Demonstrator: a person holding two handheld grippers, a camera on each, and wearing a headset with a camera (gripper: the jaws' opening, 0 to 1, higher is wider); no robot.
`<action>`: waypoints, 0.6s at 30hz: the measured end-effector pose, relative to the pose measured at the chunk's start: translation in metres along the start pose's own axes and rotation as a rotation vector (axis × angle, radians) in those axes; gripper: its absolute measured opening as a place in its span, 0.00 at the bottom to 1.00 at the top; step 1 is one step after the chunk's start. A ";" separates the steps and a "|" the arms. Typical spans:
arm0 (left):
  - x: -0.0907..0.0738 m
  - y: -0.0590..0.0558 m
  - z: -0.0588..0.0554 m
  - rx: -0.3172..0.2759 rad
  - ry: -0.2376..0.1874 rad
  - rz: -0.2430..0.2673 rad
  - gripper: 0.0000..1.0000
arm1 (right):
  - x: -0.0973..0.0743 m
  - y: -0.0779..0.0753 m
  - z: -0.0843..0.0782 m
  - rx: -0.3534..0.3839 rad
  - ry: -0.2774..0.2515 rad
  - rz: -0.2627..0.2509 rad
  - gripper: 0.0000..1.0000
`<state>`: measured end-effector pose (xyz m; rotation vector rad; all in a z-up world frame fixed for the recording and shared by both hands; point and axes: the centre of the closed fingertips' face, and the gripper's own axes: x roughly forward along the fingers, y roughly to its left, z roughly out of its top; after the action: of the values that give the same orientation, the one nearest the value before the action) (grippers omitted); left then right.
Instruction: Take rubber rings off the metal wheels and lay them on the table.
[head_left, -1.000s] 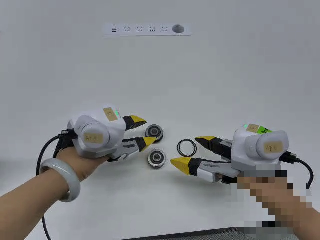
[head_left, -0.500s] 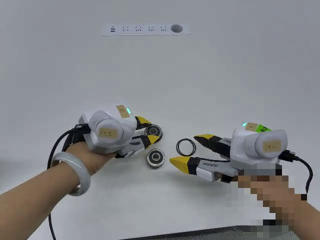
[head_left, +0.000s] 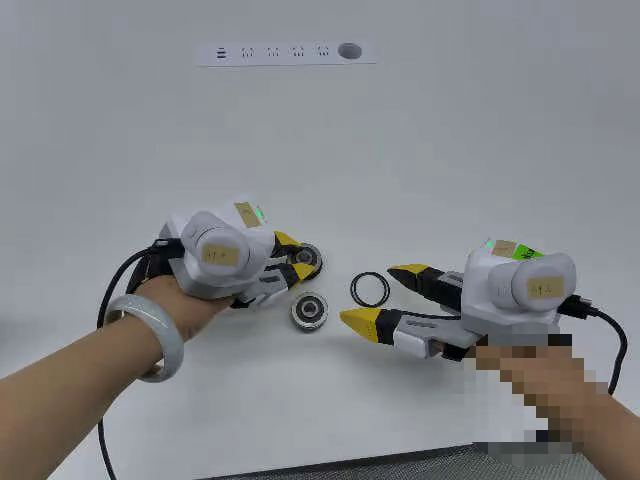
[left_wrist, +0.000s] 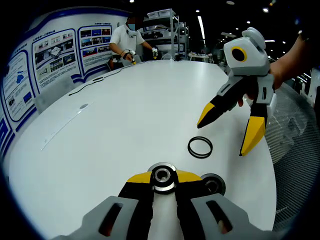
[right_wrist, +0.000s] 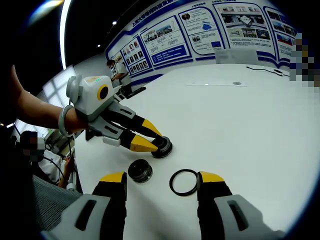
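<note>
as left tool (left_wrist: 163, 181) grips wheel (left_wrist: 162, 174), round ring (left_wrist: 200, 147)

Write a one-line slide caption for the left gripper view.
Left gripper clamps a metal wheel; a rubber ring lies ahead, near the open right gripper.

We see the loose black rubber ring (head_left: 370, 290) on the white table (head_left: 450, 150), right of the near round metal wheel (head_left: 311, 310); the far round metal wheel (head_left: 306, 259) lies behind that.

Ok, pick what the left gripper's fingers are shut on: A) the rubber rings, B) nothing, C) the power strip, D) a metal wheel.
D: the left gripper has its fingers shut on a metal wheel; the rubber rings lie loose on the table.
</note>
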<state>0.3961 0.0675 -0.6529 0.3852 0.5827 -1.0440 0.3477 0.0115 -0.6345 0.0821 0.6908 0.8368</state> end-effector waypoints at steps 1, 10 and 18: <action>0.000 0.000 0.000 -0.001 -0.001 0.001 0.16 | 0.000 0.000 0.000 0.000 0.000 -0.001 0.58; 0.000 0.003 0.000 0.015 -0.006 0.000 0.14 | 0.004 -0.001 0.002 0.031 -0.008 0.004 0.57; 0.000 0.002 0.000 0.021 -0.007 -0.005 0.13 | 0.009 -0.004 0.009 0.099 -0.035 0.011 0.55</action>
<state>0.3982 0.0684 -0.6528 0.3988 0.5670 -1.0566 0.3605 0.0171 -0.6338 0.1893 0.6997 0.8098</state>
